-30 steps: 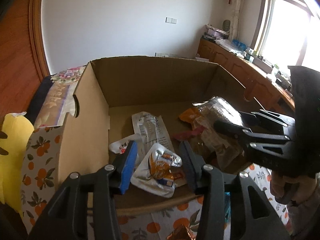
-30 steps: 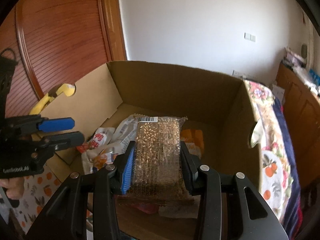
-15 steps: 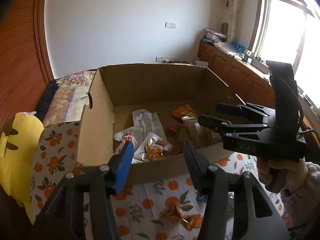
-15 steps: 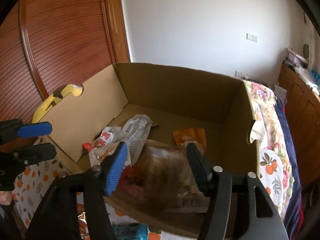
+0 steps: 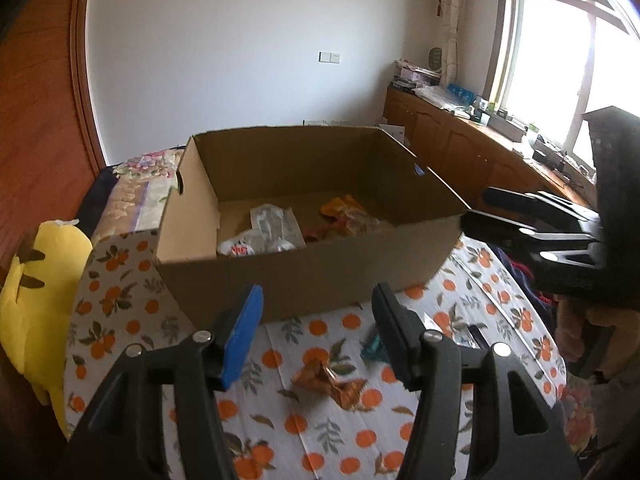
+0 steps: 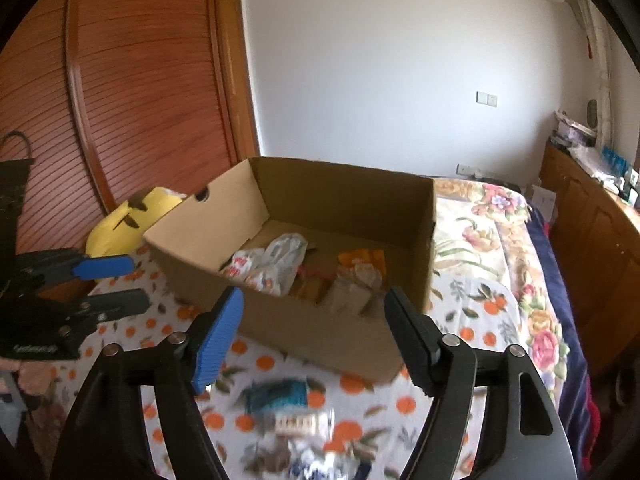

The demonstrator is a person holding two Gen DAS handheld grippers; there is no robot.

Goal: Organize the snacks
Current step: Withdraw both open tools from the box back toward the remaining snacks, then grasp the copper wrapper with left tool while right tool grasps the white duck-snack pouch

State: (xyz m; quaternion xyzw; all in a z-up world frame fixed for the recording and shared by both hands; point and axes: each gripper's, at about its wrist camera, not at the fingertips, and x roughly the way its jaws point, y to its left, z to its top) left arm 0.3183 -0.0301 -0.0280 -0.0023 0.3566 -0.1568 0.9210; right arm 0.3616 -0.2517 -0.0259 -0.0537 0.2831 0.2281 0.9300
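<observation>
— Any writing you can read?
— Only red marks on a white packet (image 5: 240,247) in the cardboard box (image 5: 304,280), illegible.
— Your fingers?
— My left gripper (image 5: 316,330) and right gripper (image 6: 314,330) gape, released; an orange wrapper (image 5: 328,380) lies on the bedspread (image 5: 120,300) just beyond my left.

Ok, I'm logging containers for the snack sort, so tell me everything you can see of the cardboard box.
The cardboard box is plain brown corrugated card, open-topped and rectangular, with an oval hand hole in a side wall. It sits upright on the orange-print cloth. Inside lie several snack packets: white ones on one side, an orange one and brownish ones on the other. Neither tool touches it.
</observation>
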